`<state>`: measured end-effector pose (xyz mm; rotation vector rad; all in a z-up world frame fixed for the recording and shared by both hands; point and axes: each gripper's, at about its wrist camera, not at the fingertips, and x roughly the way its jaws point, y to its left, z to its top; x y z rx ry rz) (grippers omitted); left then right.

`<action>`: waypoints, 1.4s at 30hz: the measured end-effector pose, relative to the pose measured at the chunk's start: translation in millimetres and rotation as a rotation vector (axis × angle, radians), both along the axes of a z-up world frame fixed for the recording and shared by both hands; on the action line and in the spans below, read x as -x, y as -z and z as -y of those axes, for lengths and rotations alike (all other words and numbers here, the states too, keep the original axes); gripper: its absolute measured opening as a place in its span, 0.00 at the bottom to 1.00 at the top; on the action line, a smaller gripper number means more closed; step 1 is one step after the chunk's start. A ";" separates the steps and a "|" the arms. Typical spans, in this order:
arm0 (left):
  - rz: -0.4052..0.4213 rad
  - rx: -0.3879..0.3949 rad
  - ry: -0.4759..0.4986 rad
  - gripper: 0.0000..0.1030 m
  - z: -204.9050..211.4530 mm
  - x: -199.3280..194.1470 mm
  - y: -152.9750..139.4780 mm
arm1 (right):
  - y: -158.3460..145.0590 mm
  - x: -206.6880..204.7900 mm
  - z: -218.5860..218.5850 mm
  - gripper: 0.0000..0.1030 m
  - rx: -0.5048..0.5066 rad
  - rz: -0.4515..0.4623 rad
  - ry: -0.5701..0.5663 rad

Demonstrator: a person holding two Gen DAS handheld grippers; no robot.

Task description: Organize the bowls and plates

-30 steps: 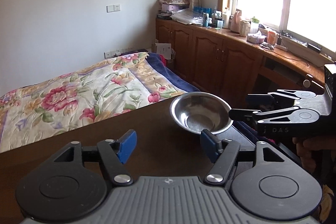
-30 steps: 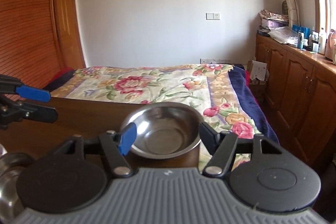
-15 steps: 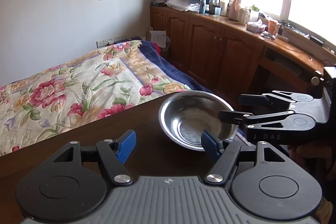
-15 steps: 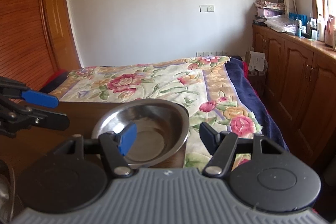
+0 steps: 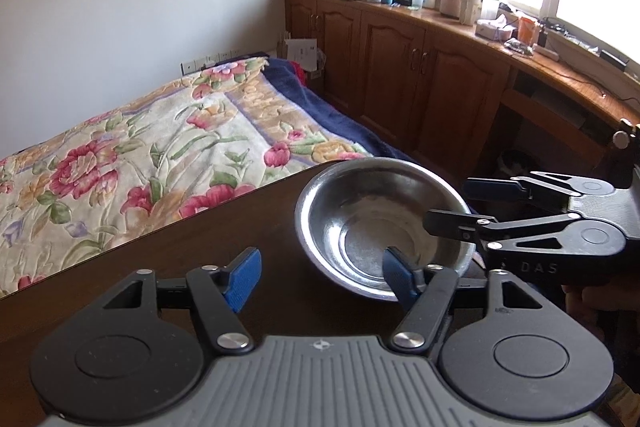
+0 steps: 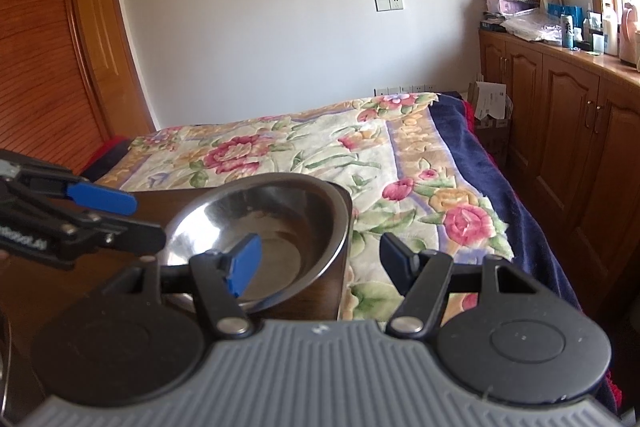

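A steel bowl [image 5: 360, 223] [image 6: 276, 223] sits upright on the far right corner of the dark wooden table [image 5: 160, 275]. My left gripper [image 5: 320, 277] is open just short of it, its right fingertip at the bowl's near rim. In the left wrist view my right gripper [image 5: 456, 205] comes in from the right, with its fingers above and beside the bowl's right rim. In its own view my right gripper [image 6: 320, 261] is open, one blue pad over the bowl's inside and the other past the table's edge. My left gripper [image 6: 100, 211] shows at the left there.
A bed with a floral cover [image 5: 140, 147] [image 6: 360, 167] lies right behind the table's edge. Wooden cabinets [image 5: 420, 67] with a cluttered top run along the right under a window. A wooden wardrobe [image 6: 40, 47] stands at the left. A hand [image 5: 592, 299] holds the right gripper.
Both grippers have come closer to the bowl. The right gripper has shifted to the right, so the bowl's right rim now lies between its fingers. The bowl has stayed on the table.
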<state>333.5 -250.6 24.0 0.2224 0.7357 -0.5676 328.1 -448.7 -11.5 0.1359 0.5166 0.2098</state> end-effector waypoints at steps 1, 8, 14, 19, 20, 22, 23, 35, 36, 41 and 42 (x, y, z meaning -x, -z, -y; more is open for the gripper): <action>-0.006 -0.004 -0.005 0.57 0.8 -2.6 0.9 | 0.0 -0.8 0.9 0.65 -0.002 -0.001 0.001; -0.022 -0.020 -0.008 0.51 5.7 -11.9 7.5 | 2.4 -3.8 7.5 0.64 -0.028 -0.016 0.008; -0.061 -0.019 -0.010 0.26 8.2 -18.6 12.7 | 5.9 -6.3 6.1 0.47 -0.049 -0.036 -0.008; -0.107 0.014 -0.017 0.21 4.1 -22.5 12.2 | 7.9 -6.1 8.8 0.27 -0.103 -0.058 -0.036; -0.113 0.020 -0.018 0.20 3.4 -22.5 11.8 | 8.0 -6.2 8.9 0.26 -0.113 -0.062 -0.039; -0.118 0.028 -0.020 0.20 3.2 -21.9 11.3 | 8.1 -5.6 8.2 0.23 -0.121 -0.066 -0.041; -0.115 0.024 -0.018 0.20 2.9 -22.2 11.5 | 8.1 -5.1 7.3 0.23 -0.117 -0.065 -0.040; -0.152 0.044 -0.040 0.18 -4.8 -18.6 13.3 | 5.6 -1.1 4.6 0.14 -0.162 -0.073 -0.028; -0.150 0.053 -0.036 0.18 -6.7 -17.1 11.1 | 4.1 0.1 4.8 0.13 -0.165 -0.070 -0.026; -0.126 0.084 -0.021 0.18 -15.3 -4.2 -5.7 | -7.7 7.6 2.7 0.12 -0.183 -0.057 -0.032; -0.121 0.089 -0.019 0.18 -17.0 -1.5 -9.2 | -11.0 9.3 1.6 0.12 -0.182 -0.051 -0.033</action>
